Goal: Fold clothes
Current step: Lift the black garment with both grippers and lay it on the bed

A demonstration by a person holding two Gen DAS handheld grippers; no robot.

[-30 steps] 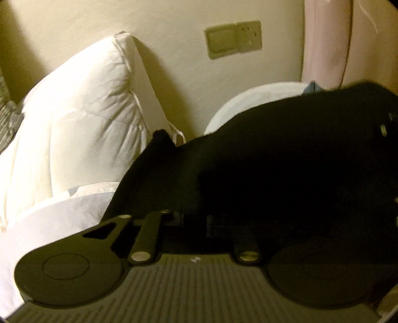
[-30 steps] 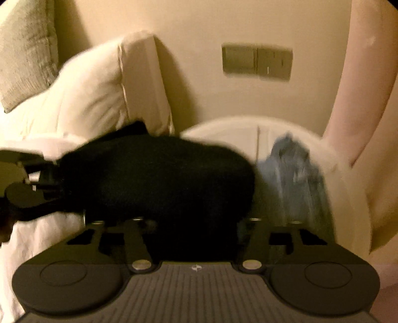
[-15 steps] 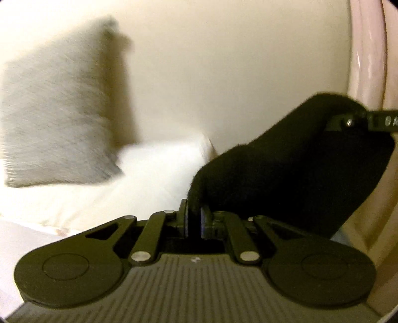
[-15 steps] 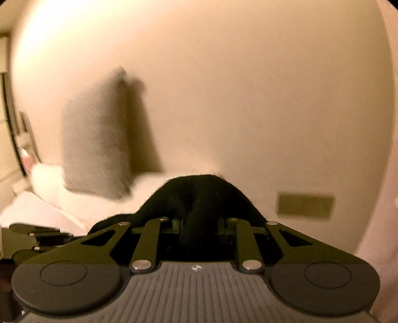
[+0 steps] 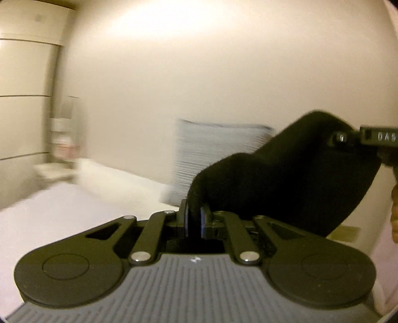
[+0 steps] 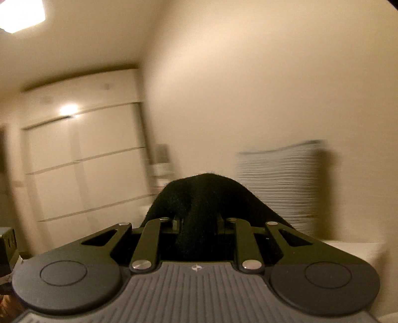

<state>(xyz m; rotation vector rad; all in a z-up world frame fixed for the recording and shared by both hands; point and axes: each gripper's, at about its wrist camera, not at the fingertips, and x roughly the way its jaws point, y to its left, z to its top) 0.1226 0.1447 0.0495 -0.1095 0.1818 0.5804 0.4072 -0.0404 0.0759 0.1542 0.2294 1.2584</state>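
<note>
Left gripper (image 5: 193,221) fingers pinch edge of black garment (image 5: 286,179) – right gripper (image 6: 199,223) fingers clamp thicker fold of it; cloth spans between both above white bed (image 5: 62,211)

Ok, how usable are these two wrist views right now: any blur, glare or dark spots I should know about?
Left wrist view: the grey pillow and shelves are motion-smeared, while the left gripper stays sharp; the black garment shows no detail. Right wrist view: background streaked, a ceiling light blown out top left, warm dim cast, and the right gripper sharp.
</note>
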